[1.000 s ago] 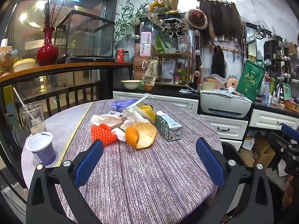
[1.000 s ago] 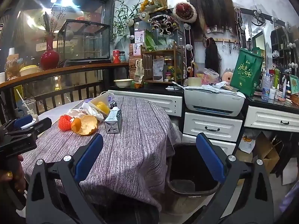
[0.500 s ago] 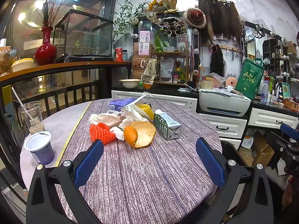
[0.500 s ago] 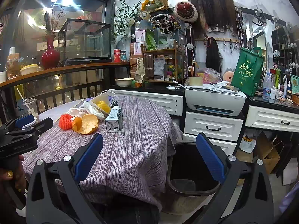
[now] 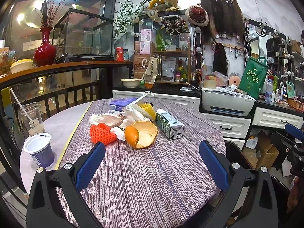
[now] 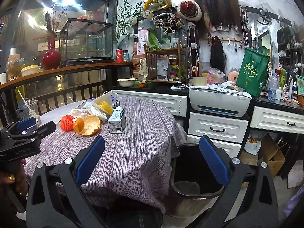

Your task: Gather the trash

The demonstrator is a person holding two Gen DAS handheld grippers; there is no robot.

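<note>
Because the trash sits in one heap near the middle of the table (image 5: 144, 180), the big question is which tongs are closer to it. Going from left to right in the left wrist view, a blue yogurt cup (image 5: 39, 150) stands at about 9 o'clock from the left gripper (image 5: 152, 163), with a clear drink cup (image 5: 31, 118) and its straw just behind it. The drink cup has a little brown liquid at the bottom; I cannot tell what is in the yogurt cup. Next comes the red foam net (image 5: 101, 134), then the orange peel (image 5: 141, 134), which lies at 12 o'clock from the left gripper. The milk carton (image 5: 169, 126) lies on its side at about 1 o'clock, its long way pointing away toward 11 o'clock. The left gripper is wide apart and holds nothing. The right gripper (image 6: 152, 161) is wide apart and bare too, and the heap is up at its 11 o'clock, farther off. The black trash bin (image 6: 197, 172) sits on the floor just beside the table, under the right gripper, and looks almost empty. I think the left hand is nearer the peel.
</note>
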